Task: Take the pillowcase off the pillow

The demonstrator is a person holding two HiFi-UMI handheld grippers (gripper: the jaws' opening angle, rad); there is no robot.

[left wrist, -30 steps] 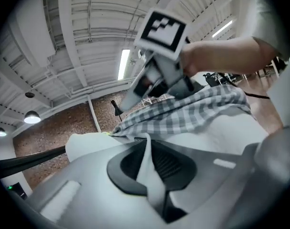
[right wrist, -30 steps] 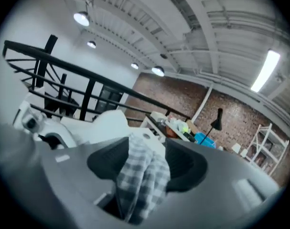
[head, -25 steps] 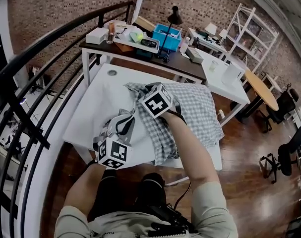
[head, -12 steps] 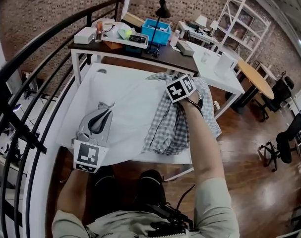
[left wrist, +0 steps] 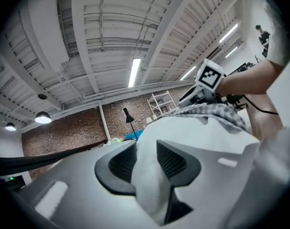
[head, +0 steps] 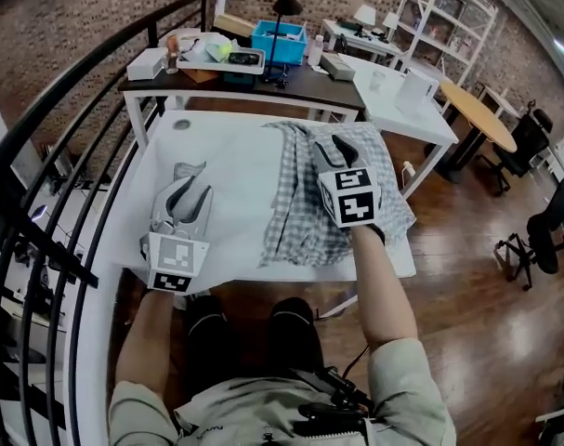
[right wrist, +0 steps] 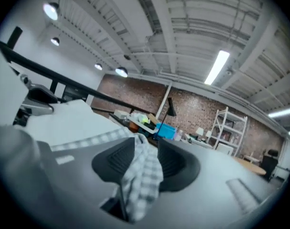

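Note:
The white pillow (head: 235, 179) lies bare on the left and middle of the white table (head: 175, 142). The grey checked pillowcase (head: 300, 216) is bunched on the table's right half, over the pillow's right end. My left gripper (head: 189, 189) holds a raised corner of the pillow; white fabric (left wrist: 147, 175) fills the gap between its pads while the jaws are opening. My right gripper (head: 342, 151) rests on the pillowcase. Its jaws are opening, and a loose fold of checked cloth (right wrist: 144, 171) hangs between them.
A black railing (head: 68, 147) curves along the left. Behind the table stands a dark desk (head: 300, 74) with a blue bin (head: 280, 37), a lamp and clutter. White tables (head: 402, 100) and shelving are at the back right, with wooden floor (head: 467, 277) to the right.
The pillowcase has come off the pillow to the right. My right gripper moved right and then back toward me with it. My left gripper pulled the pillow corner left.

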